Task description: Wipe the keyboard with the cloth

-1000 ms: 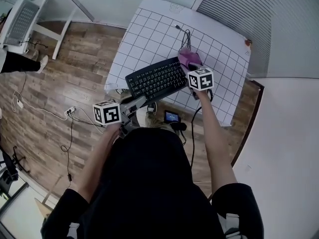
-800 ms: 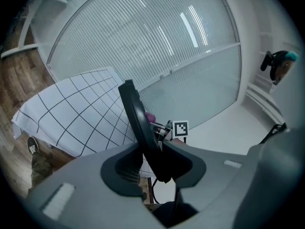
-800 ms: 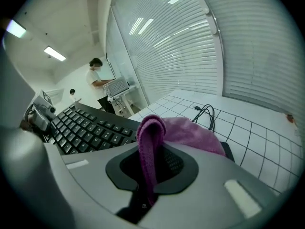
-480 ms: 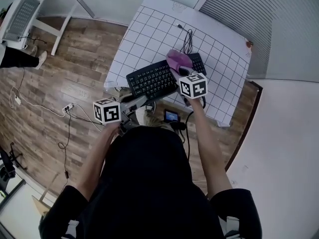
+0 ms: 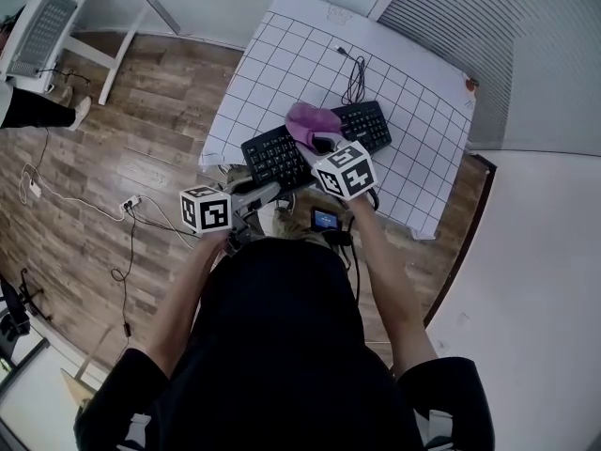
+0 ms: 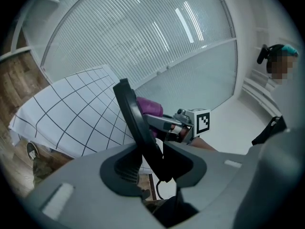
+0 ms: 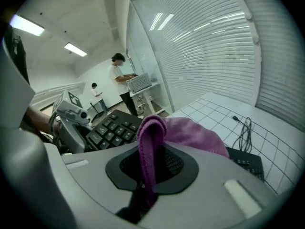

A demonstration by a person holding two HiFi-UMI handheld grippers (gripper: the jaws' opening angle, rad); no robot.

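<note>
A black keyboard (image 5: pixel 371 125) lies slantwise at the near edge of the gridded table. My left gripper (image 5: pixel 255 194) is shut on its near left end; in the left gripper view the keyboard's thin edge (image 6: pixel 133 118) runs up from between the jaws. My right gripper (image 5: pixel 317 141) is shut on a purple cloth (image 5: pixel 308 118), which rests on the keys left of the middle. In the right gripper view a fold of the cloth (image 7: pixel 151 142) hangs between the jaws, with keys (image 7: pixel 110 128) to its left. The right gripper (image 6: pixel 164 124) also shows in the left gripper view.
The white gridded table (image 5: pixel 282 54) carries a coiled black cable (image 5: pixel 352 75) behind the keyboard. A small lit device (image 5: pixel 325 220) hangs at my chest. Wood floor with cords lies left. A white rack (image 5: pixel 38 31) and a person's leg (image 5: pixel 33 109) are far left.
My right gripper has carried the cloth leftward along the keyboard, from its right end to left of the middle. The left gripper has kept its hold in place.
</note>
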